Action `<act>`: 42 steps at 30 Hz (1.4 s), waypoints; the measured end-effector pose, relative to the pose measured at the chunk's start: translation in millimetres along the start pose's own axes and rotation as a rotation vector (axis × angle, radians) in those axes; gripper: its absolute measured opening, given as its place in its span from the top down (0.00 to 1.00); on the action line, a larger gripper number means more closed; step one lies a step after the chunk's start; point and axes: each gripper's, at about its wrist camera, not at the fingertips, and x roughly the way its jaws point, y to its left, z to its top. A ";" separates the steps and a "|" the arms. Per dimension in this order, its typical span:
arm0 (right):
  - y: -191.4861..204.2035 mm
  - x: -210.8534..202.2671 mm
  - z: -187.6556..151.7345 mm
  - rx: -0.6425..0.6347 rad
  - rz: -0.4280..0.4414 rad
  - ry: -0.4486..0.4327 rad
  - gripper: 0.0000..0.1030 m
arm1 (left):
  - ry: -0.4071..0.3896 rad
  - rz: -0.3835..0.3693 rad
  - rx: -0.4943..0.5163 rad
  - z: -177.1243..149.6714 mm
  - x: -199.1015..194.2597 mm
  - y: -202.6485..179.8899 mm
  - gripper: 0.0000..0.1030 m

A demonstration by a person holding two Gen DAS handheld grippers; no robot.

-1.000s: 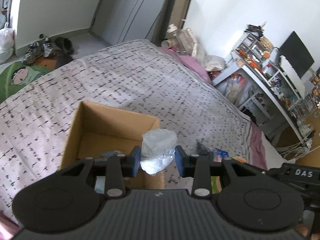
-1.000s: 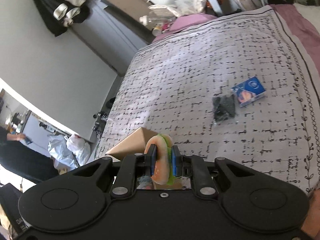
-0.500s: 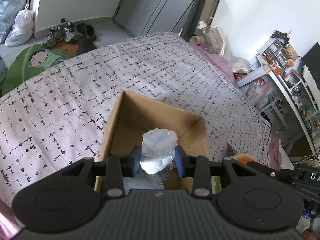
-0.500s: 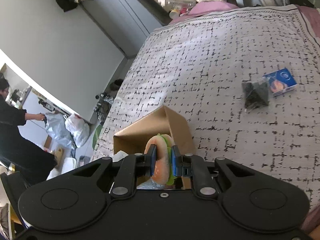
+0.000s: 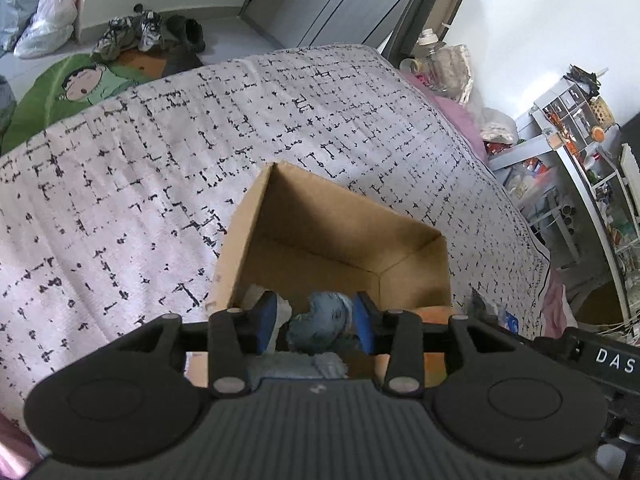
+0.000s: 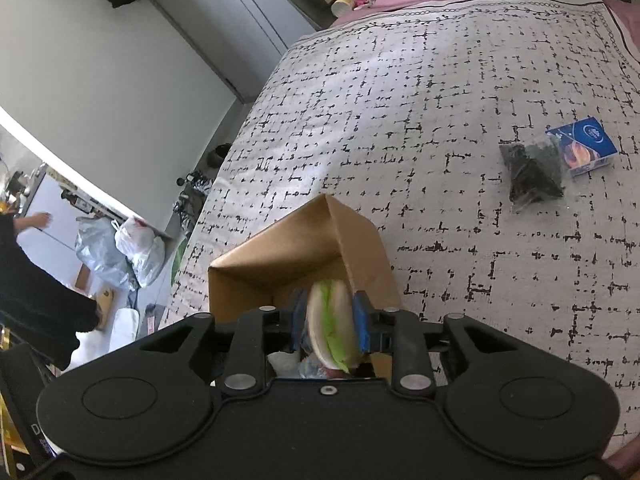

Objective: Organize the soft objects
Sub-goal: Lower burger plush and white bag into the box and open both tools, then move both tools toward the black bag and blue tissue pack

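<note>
An open cardboard box (image 5: 344, 236) sits on the patterned bedspread (image 5: 160, 160); it also shows in the right wrist view (image 6: 304, 248). My left gripper (image 5: 314, 322) hangs over the box's near side with its jaws apart and nothing between them. A crumpled clear plastic bag (image 5: 320, 320) lies below it inside the box. My right gripper (image 6: 330, 324) is shut on a soft toy burger (image 6: 330, 320) with a green lettuce layer, held over the box's near right corner.
A black packet (image 6: 532, 174) and a small blue carton (image 6: 584, 146) lie on the bed to the right of the box. Shoes (image 5: 148, 34) and plastic bags (image 5: 44, 24) lie on the floor past the bed. Cluttered shelves (image 5: 580, 152) stand at right.
My left gripper has opened and the plastic bag has dropped into the box. Both grippers have moved closer over the box; the right one still holds the toy burger.
</note>
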 end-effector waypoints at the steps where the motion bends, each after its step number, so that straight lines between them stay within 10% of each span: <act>1: -1.5 -0.5 0.5 0.003 -0.002 -0.002 0.73 | 0.001 -0.001 -0.005 0.3 0.5 0.3 0.58; 14: -29.9 -11.3 2.1 0.075 -0.041 0.020 0.67 | 0.001 0.000 0.003 1.3 -4.1 -11.2 0.46; 42: -127.8 -68.8 51.9 0.163 -0.091 -0.053 0.08 | 0.008 0.001 0.189 -5.9 -8.3 -119.3 0.23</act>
